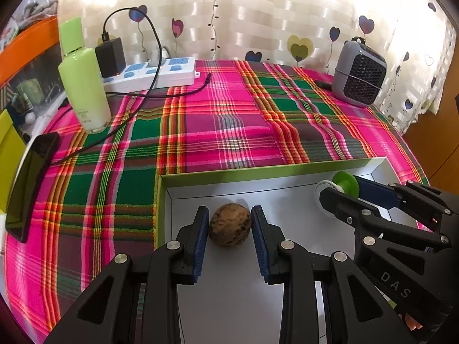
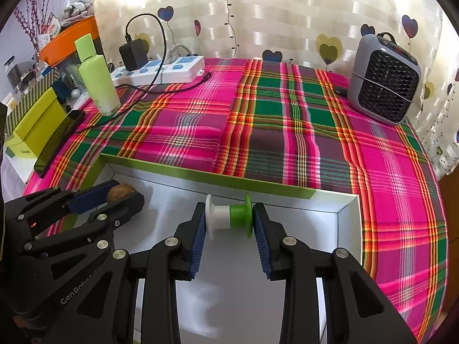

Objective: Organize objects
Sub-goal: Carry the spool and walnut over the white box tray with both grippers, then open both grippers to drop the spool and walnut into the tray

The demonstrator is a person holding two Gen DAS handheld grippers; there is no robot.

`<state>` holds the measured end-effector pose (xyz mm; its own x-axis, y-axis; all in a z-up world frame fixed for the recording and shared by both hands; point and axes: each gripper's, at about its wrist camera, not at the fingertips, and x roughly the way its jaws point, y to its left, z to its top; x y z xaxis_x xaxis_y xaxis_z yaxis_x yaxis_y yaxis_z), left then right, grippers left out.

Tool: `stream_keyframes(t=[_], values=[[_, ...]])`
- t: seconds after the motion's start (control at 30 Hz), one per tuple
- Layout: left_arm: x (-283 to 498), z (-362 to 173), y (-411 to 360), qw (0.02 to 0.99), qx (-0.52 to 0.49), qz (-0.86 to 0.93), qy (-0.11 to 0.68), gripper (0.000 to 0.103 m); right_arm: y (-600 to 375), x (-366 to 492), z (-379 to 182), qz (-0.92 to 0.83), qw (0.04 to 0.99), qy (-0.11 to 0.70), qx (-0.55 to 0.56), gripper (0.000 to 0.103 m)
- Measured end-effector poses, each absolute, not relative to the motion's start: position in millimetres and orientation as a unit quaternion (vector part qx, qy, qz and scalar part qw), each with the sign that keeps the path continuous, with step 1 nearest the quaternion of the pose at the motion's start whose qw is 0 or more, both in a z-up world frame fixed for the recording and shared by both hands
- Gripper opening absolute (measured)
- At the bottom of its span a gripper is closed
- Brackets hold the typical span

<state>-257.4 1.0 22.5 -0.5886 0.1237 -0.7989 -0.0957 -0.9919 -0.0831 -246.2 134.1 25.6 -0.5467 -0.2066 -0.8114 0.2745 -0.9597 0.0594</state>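
Two grippers lowered into a shallow white box [image 1: 301, 172] with green sides, on a plaid-covered worktop [image 1: 229, 120]. Left gripper [image 1: 230, 226]: jaws clenched on a brown walnut [image 1: 229, 225], at the box floor near its left wall. Right gripper [image 2: 229, 223]: jaws clenched end to end on a white-and-green spool [image 2: 228, 215], near the far wall. Green bottle [image 1: 83, 86], power strip [image 1: 155, 74] and small grey heater [image 1: 358, 74] well behind.

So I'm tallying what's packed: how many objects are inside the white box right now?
2. A brown walnut lies at the box's left side between the left tool's fingers; a green-and-white spool is at the right, in the right tool. The tools may hide more.
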Motion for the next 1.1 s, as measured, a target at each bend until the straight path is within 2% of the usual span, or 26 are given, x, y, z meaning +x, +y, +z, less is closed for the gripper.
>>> stream_keyframes(t=[0.47, 0.5, 0.57, 0.6, 0.73, 1.1], values=[[-256, 22, 2, 0.058, -0.448, 0.892, -0.009, 0.030, 135, -247, 24, -0.876, 0.137, 0.029, 0.461, 0.035], [-255, 22, 2, 0.060, -0.448, 0.892, -0.010, 0.031, 136, -247, 24, -0.876, 0.135, 0.028, 0.463, 0.036], [-252, 24, 2, 0.061, -0.447, 0.892, -0.012, 0.032, 138, -246, 24, -0.876, 0.134, 0.023, 0.463, 0.048], [-251, 25, 2, 0.061, -0.445, 0.893, -0.013, 0.034, 139, -245, 24, -0.877, 0.134, 0.020, 0.462, 0.050], [-248, 29, -1, 0.058, -0.441, 0.895, -0.016, 0.040, 143, -243, 25, -0.879, 0.125, 0.015, 0.459, 0.050], [-233, 36, -3, 0.064, -0.436, 0.897, -0.028, 0.045, 150, -230, 29, -0.883, 0.127, 0.001, 0.453, 0.050]])
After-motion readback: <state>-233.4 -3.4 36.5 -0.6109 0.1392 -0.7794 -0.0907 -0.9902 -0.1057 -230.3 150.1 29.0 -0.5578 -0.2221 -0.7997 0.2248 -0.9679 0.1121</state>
